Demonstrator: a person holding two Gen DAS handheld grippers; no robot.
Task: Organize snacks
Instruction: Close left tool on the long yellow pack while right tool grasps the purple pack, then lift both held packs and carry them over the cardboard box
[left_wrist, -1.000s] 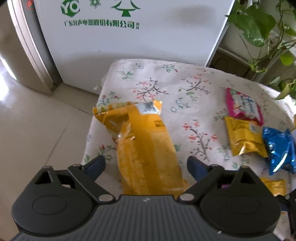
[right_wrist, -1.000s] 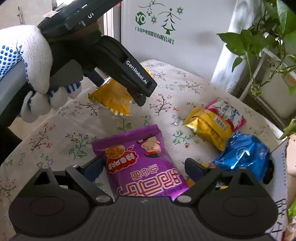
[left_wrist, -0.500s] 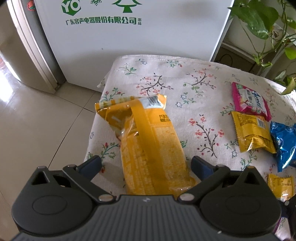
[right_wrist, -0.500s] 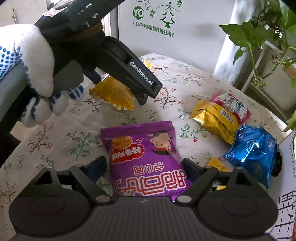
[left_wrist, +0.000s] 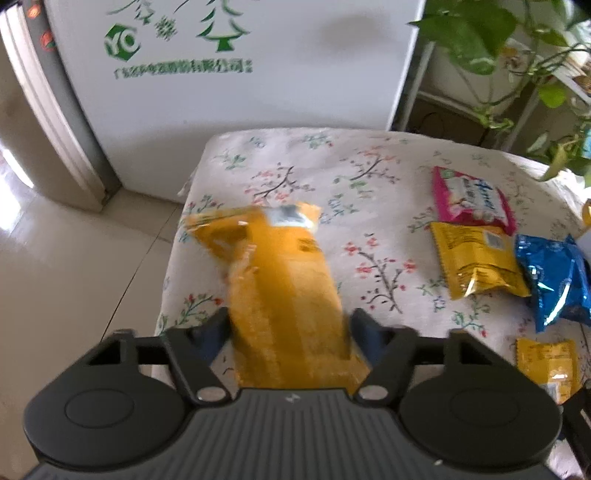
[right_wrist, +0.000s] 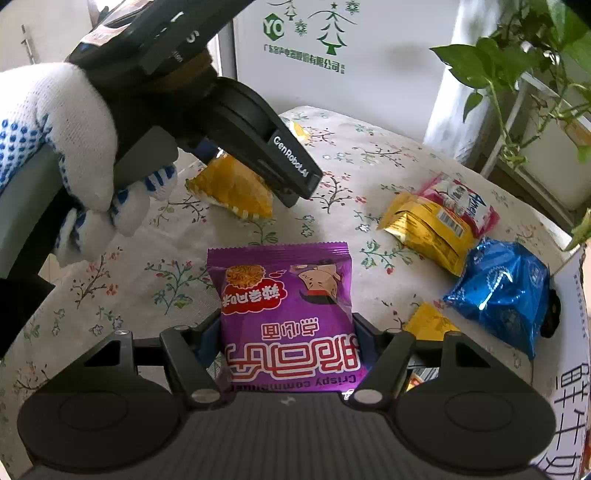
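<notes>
My left gripper (left_wrist: 288, 328) is shut on a long orange snack bag (left_wrist: 280, 288), its far end over the left part of the floral tablecloth (left_wrist: 369, 177). The same bag (right_wrist: 232, 188) and the left gripper (right_wrist: 258, 147), held by a gloved hand, show in the right wrist view. My right gripper (right_wrist: 286, 339) is shut on a purple crispy-noodle bag (right_wrist: 291, 314) above the cloth. Lying on the table are a pink bag (left_wrist: 469, 199), a yellow bag (left_wrist: 476, 262), a blue bag (left_wrist: 554, 277) and a small yellow packet (left_wrist: 546, 362).
A white fridge (left_wrist: 236, 66) with green print stands behind the table. A leafy plant on a white rack (left_wrist: 498, 44) is at the back right. A white cardboard box edge (right_wrist: 569, 369) with black lettering sits at the table's right. Tiled floor (left_wrist: 74, 258) lies left.
Both grippers' fingers have closed in from wide open onto their bags. The orange bag has shifted slightly and is blurred. The purple bag sits higher between the right fingers.
</notes>
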